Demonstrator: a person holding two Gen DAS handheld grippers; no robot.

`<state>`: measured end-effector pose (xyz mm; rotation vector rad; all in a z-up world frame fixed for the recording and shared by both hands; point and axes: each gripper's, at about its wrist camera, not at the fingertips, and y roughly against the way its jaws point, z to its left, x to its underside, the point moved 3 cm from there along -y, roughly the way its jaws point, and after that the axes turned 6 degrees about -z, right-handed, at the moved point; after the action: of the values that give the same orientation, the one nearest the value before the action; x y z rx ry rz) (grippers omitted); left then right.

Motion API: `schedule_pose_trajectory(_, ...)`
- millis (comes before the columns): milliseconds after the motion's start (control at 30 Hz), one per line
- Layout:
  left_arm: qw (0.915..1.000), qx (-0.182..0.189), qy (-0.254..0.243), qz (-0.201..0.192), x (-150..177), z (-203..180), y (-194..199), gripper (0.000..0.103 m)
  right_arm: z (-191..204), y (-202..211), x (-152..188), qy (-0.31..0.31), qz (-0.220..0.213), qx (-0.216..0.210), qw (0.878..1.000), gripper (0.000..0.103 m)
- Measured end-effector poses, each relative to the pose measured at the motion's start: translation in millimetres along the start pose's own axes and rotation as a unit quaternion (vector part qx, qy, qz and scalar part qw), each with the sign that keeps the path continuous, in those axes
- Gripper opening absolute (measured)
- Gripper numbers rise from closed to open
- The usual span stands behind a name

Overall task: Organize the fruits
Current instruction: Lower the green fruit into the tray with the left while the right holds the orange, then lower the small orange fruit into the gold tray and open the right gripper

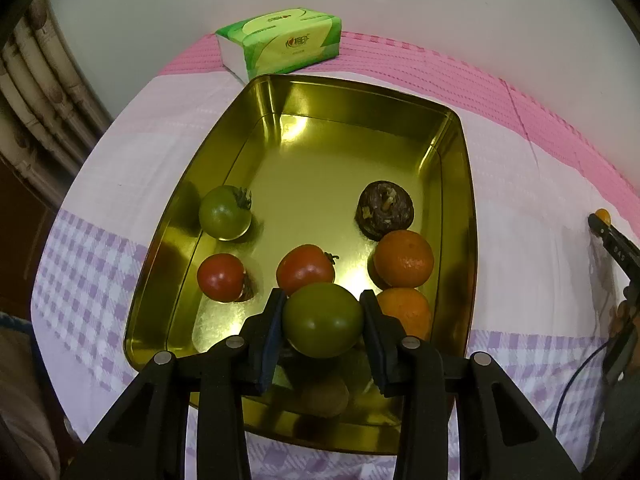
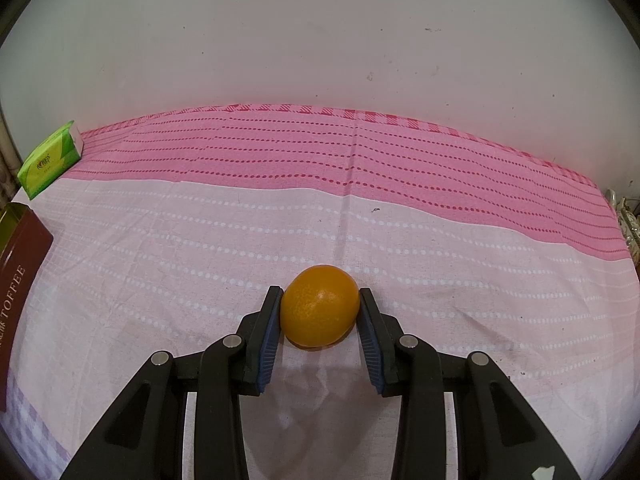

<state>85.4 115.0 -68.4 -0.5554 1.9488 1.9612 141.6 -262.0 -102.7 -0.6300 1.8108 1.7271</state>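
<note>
- A cloth (image 2: 280, 240) covered the tabletop: purple check nearest the cameras, pale pink in the middle, deeper pink with dotted lines along the far edge, where it met a plain white wall (image 2: 320, 40).
- At the far left, past the cloth's edge, stood ribbed pale pipes (image 1: 36, 92).
- A green tissue pack (image 1: 280, 42) lay at the back left by the wall, just beyond the gold tin (image 1: 168, 240); its printing was too small to read.
- In the right wrist view the tin's dark red outer side showed the word "TOFFEE".
- Inside the tin, left to right, lay a green tomato (image 1: 225, 212), a red tomato (image 1: 221, 277), a second red tomato (image 1: 306, 269), a dark brown fruit (image 1: 385, 210) and two oranges (image 1: 404, 258), one behind the other along the right wall; the far half of the tin floor was bare.
- The left gripper (image 1: 322, 318) hung over the tin's near end, its jaws closed on another green tomato (image 1: 322, 320).
- To the right of the tin the cloth lay bare as far as the right gripper (image 2: 319, 312).
- Its jaws sat either side of a lone orange (image 2: 319, 306) resting on the cloth; both pads seemed to touch the skin, though a firm grip could not be told.
</note>
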Motion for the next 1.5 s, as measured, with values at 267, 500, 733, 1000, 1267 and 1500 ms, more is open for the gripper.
schedule_pose_trajectory(267, 0.9999, 0.004, -0.006, -0.009, 2, 0, 6, 0.047, 1, 0, -1, 0.003, 0.000, 0.005, 1.000, 0.035)
schedule_pose_trajectory(500, 0.9997, 0.001, -0.006, -0.025, 1, 4, 22, 0.052, 3, 1, -1, 0.005, -0.001, 0.007, 1.000, 0.034)
schedule_pose_trajectory(733, 0.9988, -0.025, 0.004, -0.043, 3, 24, 41, 0.057, 6, 2, -1, 0.009, -0.001, 0.008, 1.000, 0.033)
schedule_pose_trajectory(1000, 0.9967, -0.051, 0.034, -0.054, 12, 53, 52, 0.058, 16, 11, -1, 0.015, 0.009, -0.012, 1.000, 0.032)
schedule_pose_trajectory(1267, 0.9943, -0.071, 0.051, -0.062, 19, 71, 55, 0.059, 84, 50, -10, 0.044, -0.006, -0.103, 0.994, 0.032)
schedule_pose_trajectory(1500, 0.9934, -0.080, 0.048, -0.067, 26, 79, 60, 0.058, 189, 84, -15, 0.111, -0.016, -0.209, 0.971, 0.032)
